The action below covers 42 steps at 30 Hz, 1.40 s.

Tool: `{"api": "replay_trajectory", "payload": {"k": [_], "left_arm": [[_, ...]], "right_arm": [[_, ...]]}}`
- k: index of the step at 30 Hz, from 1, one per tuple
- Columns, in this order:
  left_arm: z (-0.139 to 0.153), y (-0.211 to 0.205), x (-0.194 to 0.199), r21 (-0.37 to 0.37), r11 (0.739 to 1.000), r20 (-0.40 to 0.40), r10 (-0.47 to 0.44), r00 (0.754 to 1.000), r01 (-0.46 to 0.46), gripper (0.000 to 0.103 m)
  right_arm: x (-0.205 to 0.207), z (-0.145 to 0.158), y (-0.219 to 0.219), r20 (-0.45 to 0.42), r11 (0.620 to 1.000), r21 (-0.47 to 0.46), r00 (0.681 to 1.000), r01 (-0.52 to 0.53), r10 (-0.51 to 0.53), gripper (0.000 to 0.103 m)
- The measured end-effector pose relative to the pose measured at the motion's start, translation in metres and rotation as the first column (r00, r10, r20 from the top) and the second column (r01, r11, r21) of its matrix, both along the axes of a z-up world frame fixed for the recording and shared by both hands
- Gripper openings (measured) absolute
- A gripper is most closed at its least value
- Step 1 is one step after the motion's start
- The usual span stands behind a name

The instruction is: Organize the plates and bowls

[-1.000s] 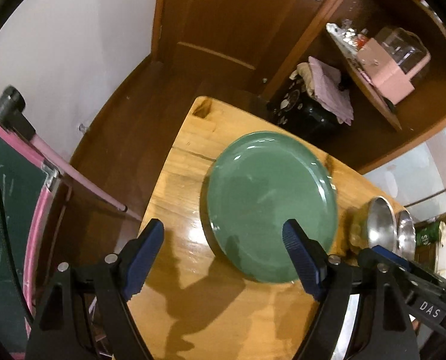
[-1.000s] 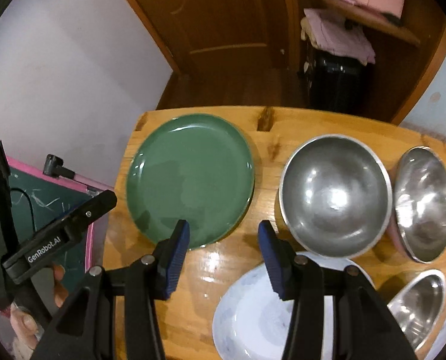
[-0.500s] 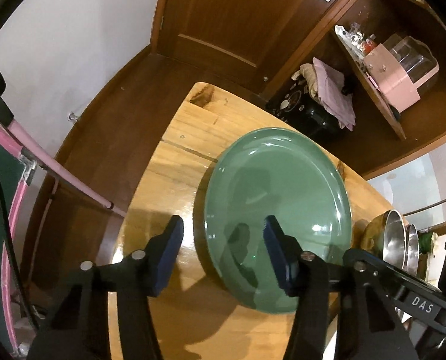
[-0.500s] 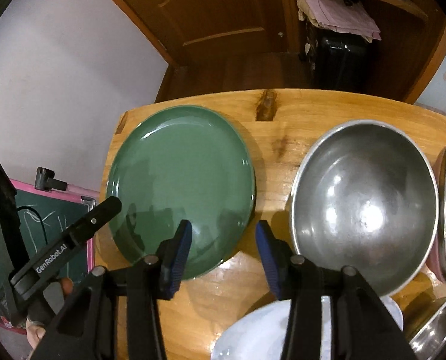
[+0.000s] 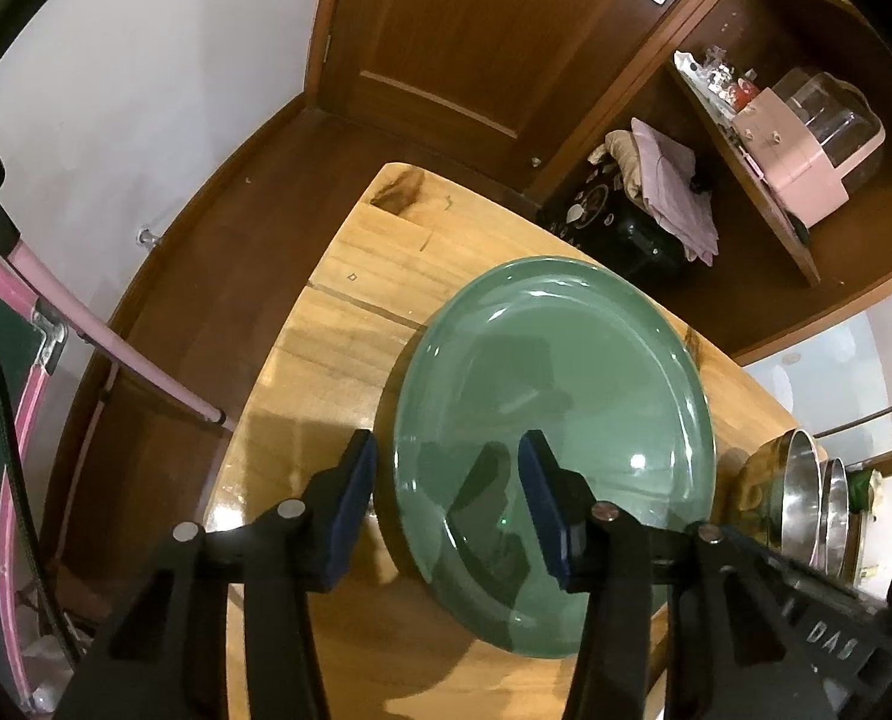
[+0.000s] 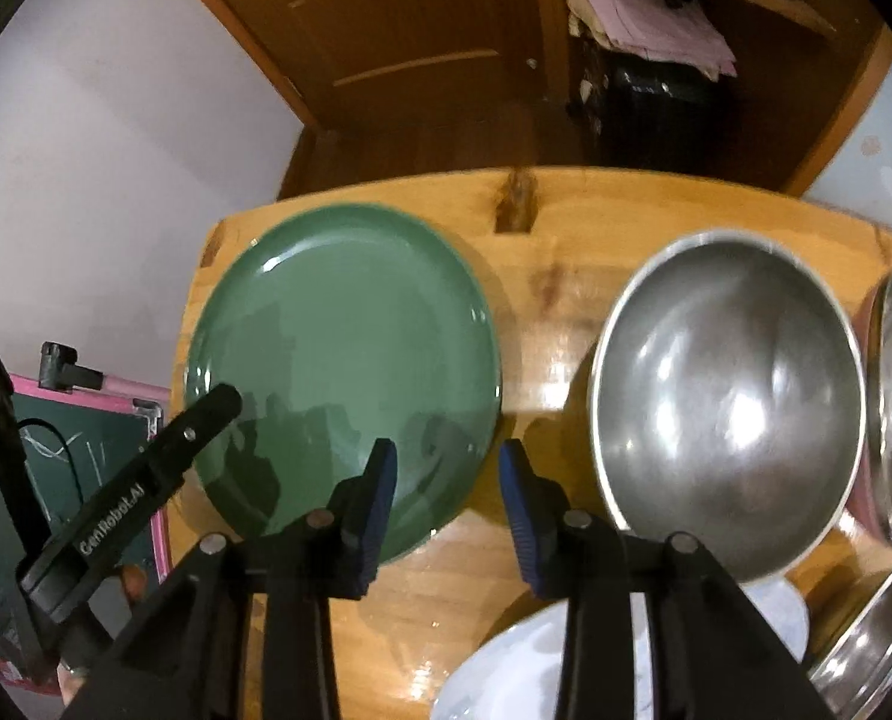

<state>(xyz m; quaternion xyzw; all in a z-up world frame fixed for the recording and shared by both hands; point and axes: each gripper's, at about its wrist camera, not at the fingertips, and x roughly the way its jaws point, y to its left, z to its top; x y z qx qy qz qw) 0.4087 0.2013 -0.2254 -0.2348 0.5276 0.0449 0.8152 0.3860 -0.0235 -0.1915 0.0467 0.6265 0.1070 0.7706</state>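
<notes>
Left gripper (image 5: 446, 492) and right gripper (image 6: 446, 495), jaws closing but still apart, straddled the glossy round green plate's (image 6: 344, 360) rim unpinched.

Both grippers: matte black angular frames, dark blue ribbed pads, round silver screws at the pivots. Left gripper (image 5: 446, 504) seen from right view bears white "GenRobot.AI" lettering; right gripper (image 6: 446, 486) seen from left view reads "DAS".
</notes>
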Motion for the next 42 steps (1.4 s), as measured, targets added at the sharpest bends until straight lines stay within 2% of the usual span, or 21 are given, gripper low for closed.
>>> {"api": "replay_trajectory", "payload": {"k": [3, 5, 9, 12, 17, 26, 32, 36, 42], "left_arm": [[-0.001, 0.001, 0.001, -0.005, 1.0, 0.005, 0.004, 1.0, -0.004, 0.042], [-0.001, 0.002, 0.002, -0.009, 1.0, 0.006, 0.002, 1.0, -0.002, 0.038], [-0.002, 0.002, 0.003, 0.002, 1.0, 0.009, -0.001, 1.0, 0.001, 0.037], [-0.002, 0.004, 0.002, 0.003, 1.0, 0.011, 0.009, 1.0, -0.009, 0.032], [-0.004, 0.012, 0.0, 0.008, 1.0, -0.005, 0.029, 1.0, -0.029, 0.014], [-0.003, 0.018, -0.004, 0.001, 0.999, -0.008, 0.054, 0.999, -0.054, 0.012], [-0.001, 0.021, -0.011, -0.009, 1.0, -0.02, 0.009, 1.0, -0.009, 0.01], [0.003, 0.028, -0.026, -0.036, 0.999, -0.023, 0.007, 1.0, -0.008, 0.009], [0.014, 0.033, -0.059, -0.028, 1.0, -0.043, 0.0, 0.999, -0.002, 0.008]], "right_arm": [[-0.003, -0.003, 0.001, 0.017, 1.0, -0.021, 1.0, 0.019, -0.019, 0.034], [-0.002, -0.004, 0.001, 0.022, 1.0, -0.004, 0.999, 0.028, -0.028, 0.034], [-0.001, -0.004, 0.003, 0.031, 0.999, -0.008, 0.999, 0.04, -0.04, 0.033], [0.0, -0.006, 0.004, 0.031, 0.998, -0.027, 0.998, 0.055, -0.054, 0.027], [-0.001, -0.013, 0.002, 0.012, 0.996, -0.041, 0.997, 0.073, -0.073, 0.014], [-0.008, -0.015, -0.002, 0.001, 0.997, 0.023, 0.997, 0.08, -0.08, 0.01], [-0.02, -0.015, -0.002, 0.004, 0.999, 0.029, 0.999, 0.043, -0.043, 0.01], [-0.029, -0.01, -0.002, 0.002, 0.999, 0.051, 1.0, 0.016, -0.016, 0.009], [-0.048, 0.0, 0.002, 0.006, 0.998, 0.048, 0.999, -0.034, 0.033, 0.009]]}}
